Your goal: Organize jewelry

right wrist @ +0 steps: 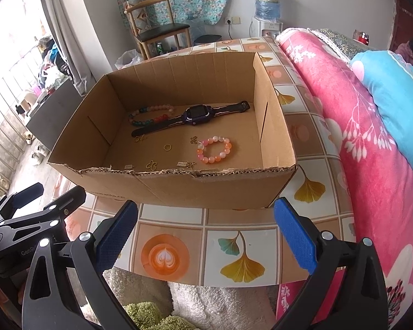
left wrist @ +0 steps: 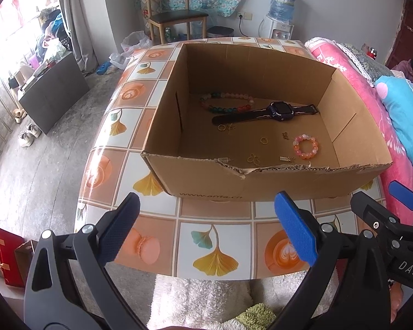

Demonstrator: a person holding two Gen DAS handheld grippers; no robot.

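An open cardboard box [left wrist: 206,184] [right wrist: 179,187] stands on the tiled table. Inside lie a multicoloured bead necklace [left wrist: 225,101] [right wrist: 151,115], a dark purple watch [left wrist: 279,108] [right wrist: 197,114], a pink bead bracelet [left wrist: 305,146] [right wrist: 214,150], a gold ring [left wrist: 264,140] [right wrist: 167,147] and several small gold charms [left wrist: 252,159] [right wrist: 151,165]. My left gripper [left wrist: 206,203] is open and empty in front of the box. My right gripper [right wrist: 206,209] is open and empty beside it; it also shows in the left wrist view [left wrist: 404,195].
The table [left wrist: 214,244] [right wrist: 234,247] has a patterned tile cloth. A pink and blue quilt [right wrist: 371,137] lies along the right. A chair [left wrist: 173,16], water dispenser [left wrist: 280,13] and dark cabinet [left wrist: 52,93] stand beyond. White and green towels [right wrist: 206,302] lie below the near table edge.
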